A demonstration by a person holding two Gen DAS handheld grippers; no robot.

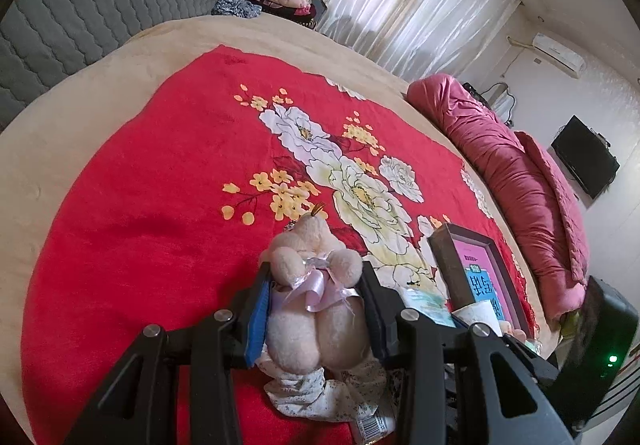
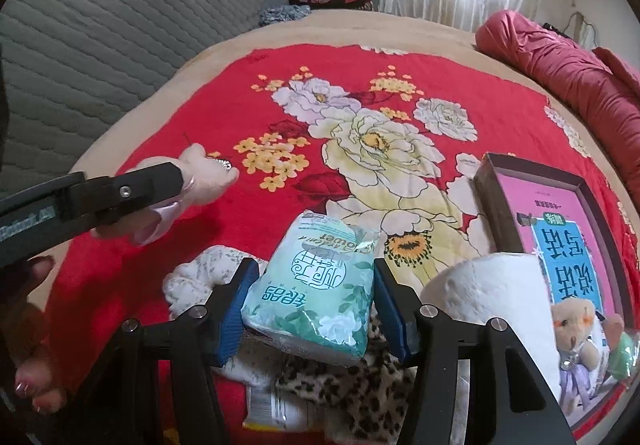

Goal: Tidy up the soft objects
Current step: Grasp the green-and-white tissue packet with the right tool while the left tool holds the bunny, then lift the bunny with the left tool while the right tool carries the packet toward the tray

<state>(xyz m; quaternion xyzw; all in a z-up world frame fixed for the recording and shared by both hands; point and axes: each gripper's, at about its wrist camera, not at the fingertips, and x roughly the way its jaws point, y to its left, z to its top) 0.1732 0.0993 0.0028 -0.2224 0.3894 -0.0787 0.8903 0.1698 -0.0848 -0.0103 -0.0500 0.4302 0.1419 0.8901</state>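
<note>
Bear [image 1: 316,305] clamped in left gripper [image 1: 316,309], raised over red blanket [image 1: 160,185]. Right gripper [image 2: 316,305] clamped on tissue pack [image 2: 312,285], above leopard cloth [image 2: 360,385]. Box [image 2: 560,229] w/ paper roll [image 2: 492,293] sits to right.

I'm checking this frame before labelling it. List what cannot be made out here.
- Teddy bear, left wrist view: its face is turned away, and the left tool covers its sides.
- Tissue pack, right wrist view: the right tool sits around it; contact unclear.
- Leopard cloth: its shape is hidden beneath the pack.
- Box: cut off by the right edge.
</note>
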